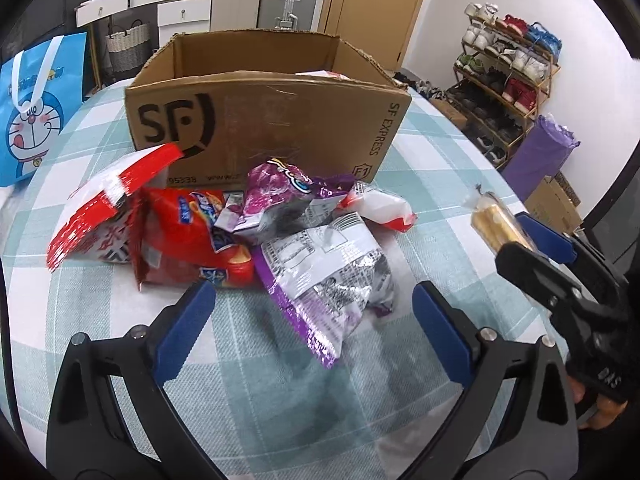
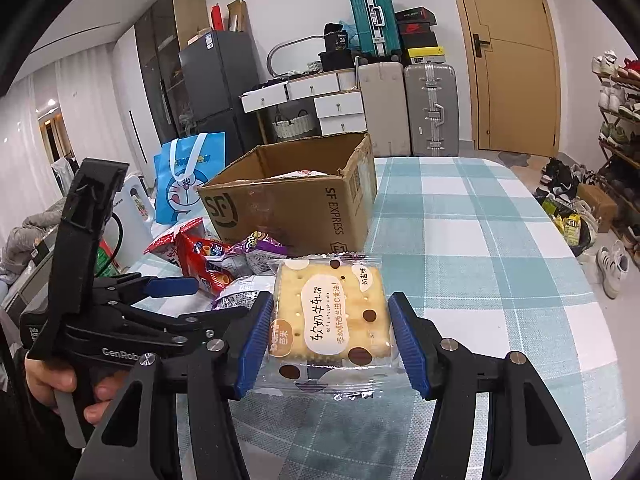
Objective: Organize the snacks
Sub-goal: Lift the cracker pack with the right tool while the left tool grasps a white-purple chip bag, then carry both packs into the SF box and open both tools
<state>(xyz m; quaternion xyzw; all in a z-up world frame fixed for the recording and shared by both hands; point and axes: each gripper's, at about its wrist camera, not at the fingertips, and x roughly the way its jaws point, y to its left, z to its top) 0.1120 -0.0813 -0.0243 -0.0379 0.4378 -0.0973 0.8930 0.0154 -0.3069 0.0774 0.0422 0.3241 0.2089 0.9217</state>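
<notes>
The room holds a wooden door (image 2: 508, 52), a dark refrigerator (image 2: 216, 84), white drawer units (image 2: 316, 96), upright suitcases (image 2: 430, 108) against the far wall and a loaded shoe rack (image 1: 508, 76) along the side wall.

The worktop (image 2: 460, 240) carries a teal-and-white checked cloth. An open cardboard box (image 1: 260, 120) (printed "SF EXPRESS") stands toward the far edge, with a blue cartoon bag (image 1: 36, 108) beyond the worktop's edge on that side.

Just in front of the box lies the snack pile: a red-and-white packet (image 1: 104, 212), a red chip bag (image 1: 188, 236), two purple-and-silver bags (image 1: 320, 272) and a white packet (image 1: 380, 204), overlapping one another.

The left tongs (image 1: 312, 332) stand spread above the near part of the cloth, nothing between the pads, just short of the pile.

The right tongs (image 2: 330, 340) pinch a wrapped cracker sandwich (image 2: 332, 312) by its two side edges, held clear of the cloth, nearer than the box.
</notes>
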